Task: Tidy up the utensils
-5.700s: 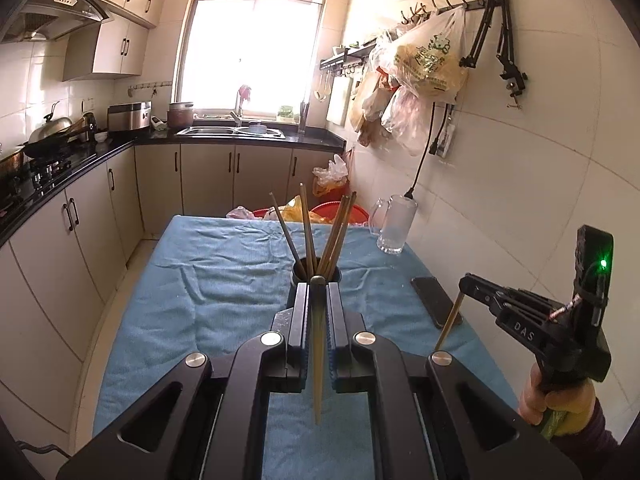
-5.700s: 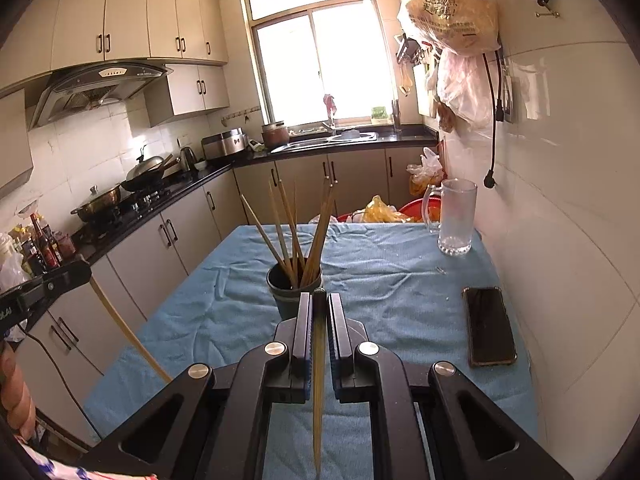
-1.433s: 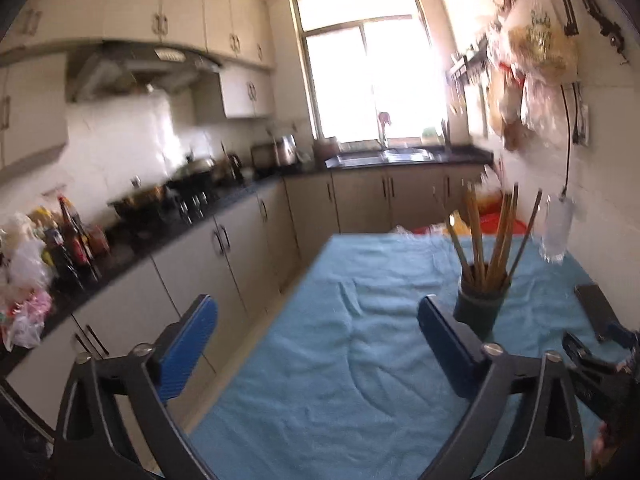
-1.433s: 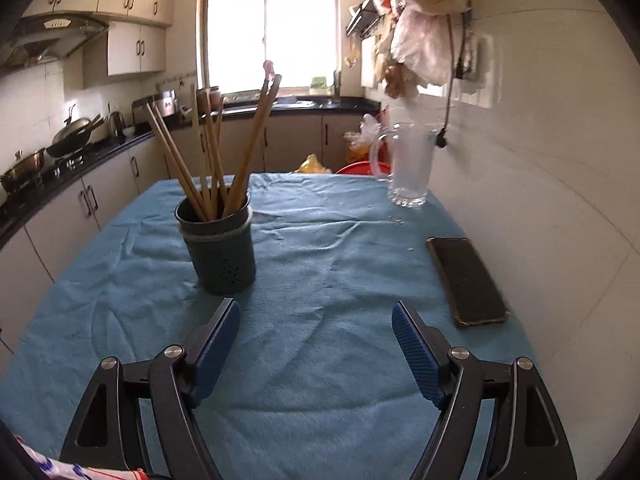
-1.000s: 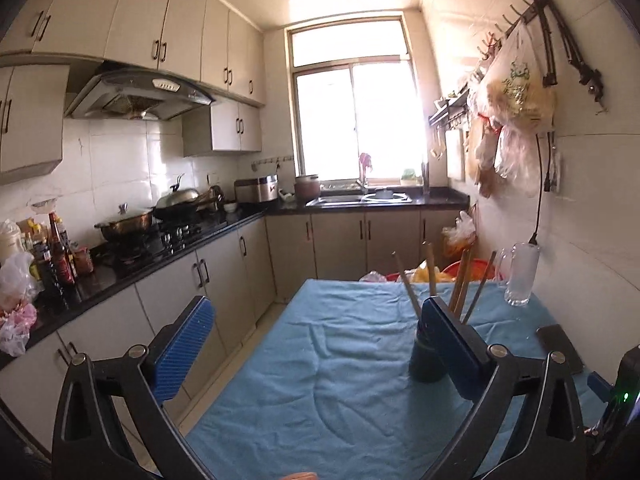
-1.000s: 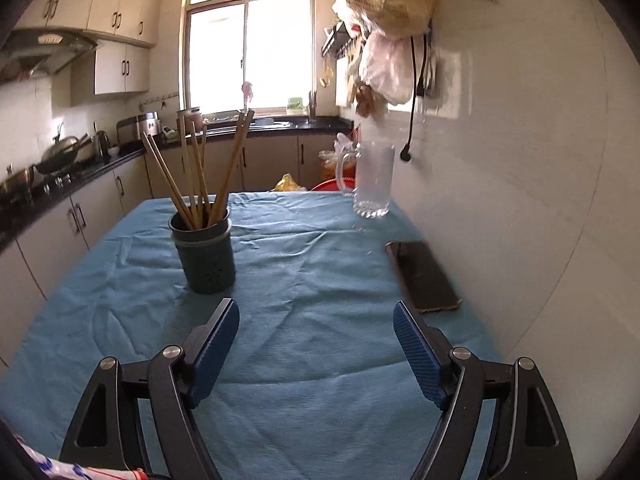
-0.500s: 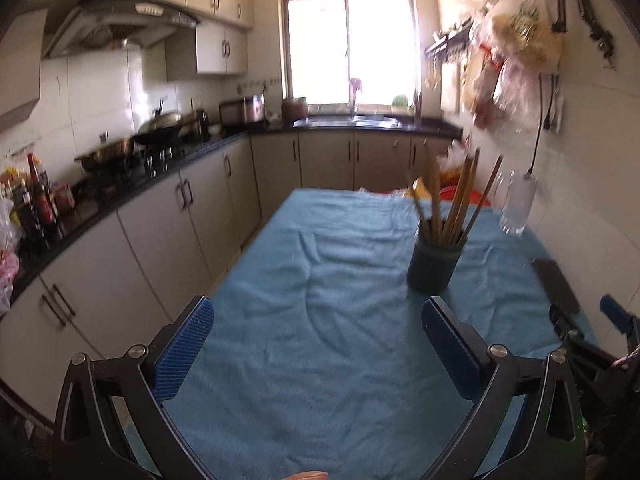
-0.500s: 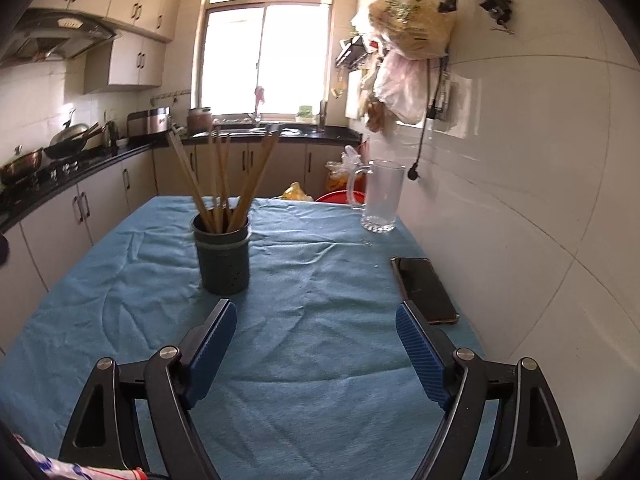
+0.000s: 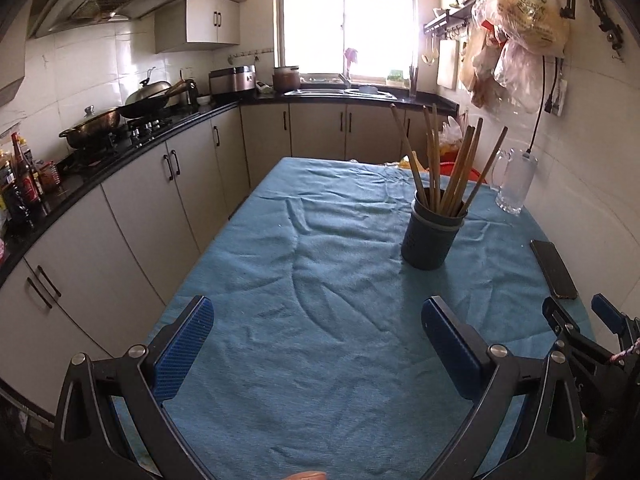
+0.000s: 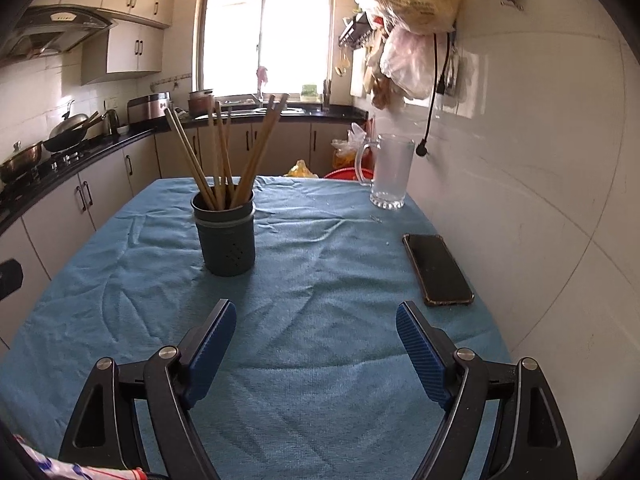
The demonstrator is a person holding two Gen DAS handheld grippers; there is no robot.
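Observation:
A dark grey utensil holder [image 9: 433, 234] stands upright on the blue cloth-covered table [image 9: 320, 280]; it also shows in the right wrist view [image 10: 226, 234]. Several wooden chopsticks [image 9: 448, 168] stand in it, leaning outward [image 10: 224, 156]. My left gripper [image 9: 318, 338] is open and empty, near the table's front edge, well short of the holder. My right gripper [image 10: 316, 344] is open and empty, also back from the holder. The right gripper's fingers [image 9: 560, 320] show at the right edge of the left wrist view.
A black phone [image 10: 438, 270] lies on the cloth by the right wall [image 9: 554, 268]. A glass mug [image 10: 390, 176] stands at the far right [image 9: 514, 182]. Kitchen cabinets and a stove with pans [image 9: 120, 120] run along the left. Bags [image 10: 412, 20] hang on the wall.
Both grippers, earlier each shut on a chopstick, now stand open and empty. Those chopsticks are no longer in either gripper. Both views have shifted slightly over the last second.

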